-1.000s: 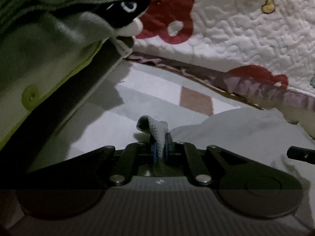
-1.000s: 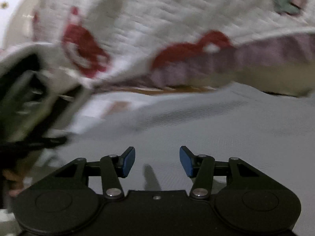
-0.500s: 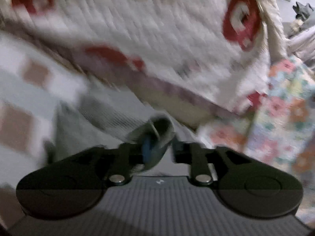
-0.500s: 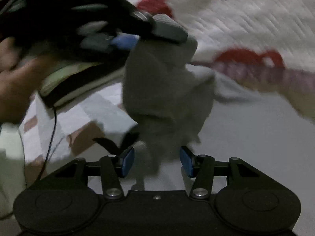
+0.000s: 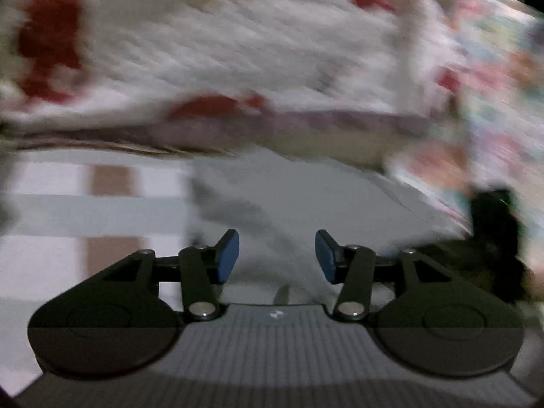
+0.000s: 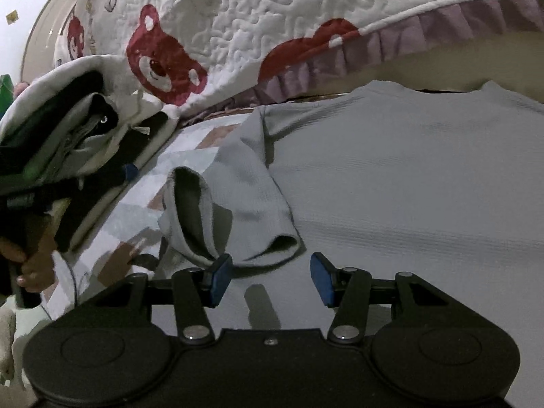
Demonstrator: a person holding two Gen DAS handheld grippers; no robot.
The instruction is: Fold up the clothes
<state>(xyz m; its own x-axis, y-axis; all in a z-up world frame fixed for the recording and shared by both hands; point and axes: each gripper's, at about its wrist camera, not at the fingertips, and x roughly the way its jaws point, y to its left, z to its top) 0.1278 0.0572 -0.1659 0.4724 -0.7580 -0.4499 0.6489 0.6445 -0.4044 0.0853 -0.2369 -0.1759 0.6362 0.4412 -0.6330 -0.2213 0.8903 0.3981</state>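
A second ago the left tool (image 5: 276, 255) was pinching the grey sleeve's cuff; it has since let go, its jaws are opening with nothing between them, and its view has swung across the bed. The sleeve (image 6: 234, 204) now lies folded inward, its cuff resting on the body of the grey shirt (image 6: 408, 183), which is spread flat on the checked bed sheet (image 5: 102, 210) below the bear-print quilt (image 6: 272, 27). The right tool (image 6: 271, 280) hovers low over the shirt, jaws about half apart and closing, gripping nothing; the cuff sits just ahead of its left pad, touching or nearly so, while the shirt body fills the view ahead and to the right.

The step in hand looks like tidying this sleeve fold, then taking the opposite side. To do it well, I would press the loose, gaping cuff flat so the fold line runs straight down from the shoulder, and pinch only the top layer, lest the body drag and wrinkle
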